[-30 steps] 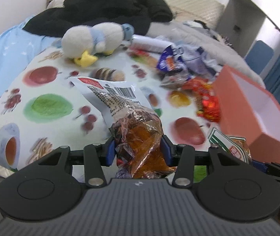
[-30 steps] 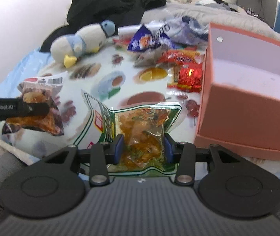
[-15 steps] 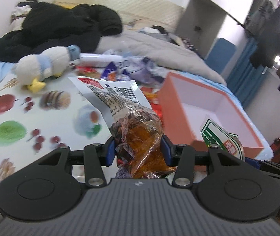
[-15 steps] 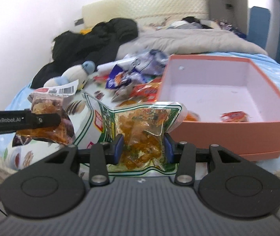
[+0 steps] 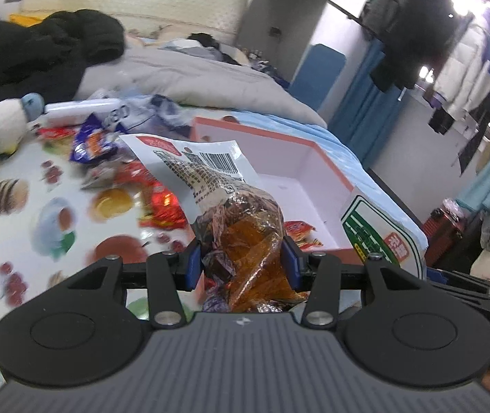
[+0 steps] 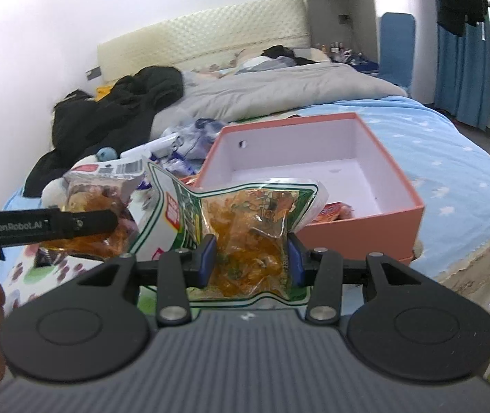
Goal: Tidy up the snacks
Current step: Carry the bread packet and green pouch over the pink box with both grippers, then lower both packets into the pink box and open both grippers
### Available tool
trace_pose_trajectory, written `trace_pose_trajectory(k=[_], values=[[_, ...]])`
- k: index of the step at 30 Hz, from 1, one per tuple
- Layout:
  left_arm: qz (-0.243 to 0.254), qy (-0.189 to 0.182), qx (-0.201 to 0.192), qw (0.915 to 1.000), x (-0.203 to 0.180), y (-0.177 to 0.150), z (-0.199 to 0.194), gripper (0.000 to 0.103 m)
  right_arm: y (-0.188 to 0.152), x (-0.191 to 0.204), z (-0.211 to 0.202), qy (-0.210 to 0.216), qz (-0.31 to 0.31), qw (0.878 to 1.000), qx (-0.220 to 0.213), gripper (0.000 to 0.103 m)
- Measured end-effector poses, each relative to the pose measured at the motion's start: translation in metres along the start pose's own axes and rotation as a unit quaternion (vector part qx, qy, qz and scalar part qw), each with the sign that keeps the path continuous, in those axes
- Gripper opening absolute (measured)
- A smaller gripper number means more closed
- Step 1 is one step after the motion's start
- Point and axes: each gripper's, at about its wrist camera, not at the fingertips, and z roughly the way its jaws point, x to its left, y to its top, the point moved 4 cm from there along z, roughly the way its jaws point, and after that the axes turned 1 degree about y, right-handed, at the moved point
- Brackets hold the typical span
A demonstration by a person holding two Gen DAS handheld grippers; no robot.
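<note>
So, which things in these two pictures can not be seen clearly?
- Left view: the box floor is partly hidden behind the brown snack bag.
- Left view: the snack pile is blurred, so its labels are unreadable.
- Right view: the green snack bag hides the box's near corner.

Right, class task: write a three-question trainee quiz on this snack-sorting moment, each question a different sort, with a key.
1. True or false: the left gripper is empty.
2. What does the right gripper clamp? A) the plush toy B) a green-edged snack bag C) a red packet
3. Fill in: the orange box already holds one ____ packet.

Key: 1. False, it grips a clear snack bag with a barcode label. 2. B. 3. Red.
</note>
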Motion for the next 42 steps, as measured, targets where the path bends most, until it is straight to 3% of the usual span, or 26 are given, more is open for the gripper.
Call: trace_pose_trajectory(k=[7, 17, 30, 39, 42], values=[[0.019, -0.014, 0.005, 0.9997, -0.019, 0.026, 0.049, 0.052, 0.013, -0.028, 0.023, -0.003, 0.017, 1.000, -0.008, 0.046], [0.024, 0.000, 0.033, 0.9992, -0.025, 0.070, 0.137, 0.053, 0.038, -0.070, 0.076, -0.001, 0.026, 1.000, -0.007, 0.047], [0.021, 0.008, 0.063, 0.9978, -0.017, 0.092, 0.234, 0.053, 0.052, -0.105, 0.156, 0.000, 0.033, 0.999, 0.034, 0.048], [0.025, 0.017, 0.078, 0.9965, -0.006, 0.084, 0.256, 0.054, 0.045, -0.111, 0.189, -0.004, 0.042, 0.998, 0.055, 0.050], [0.016, 0.017, 0.070, 0.9973, -0.002, 0.087, 0.253, 0.063, 0.047, -0.111, 0.192, -0.005, 0.047, 0.997, 0.056, 0.057]])
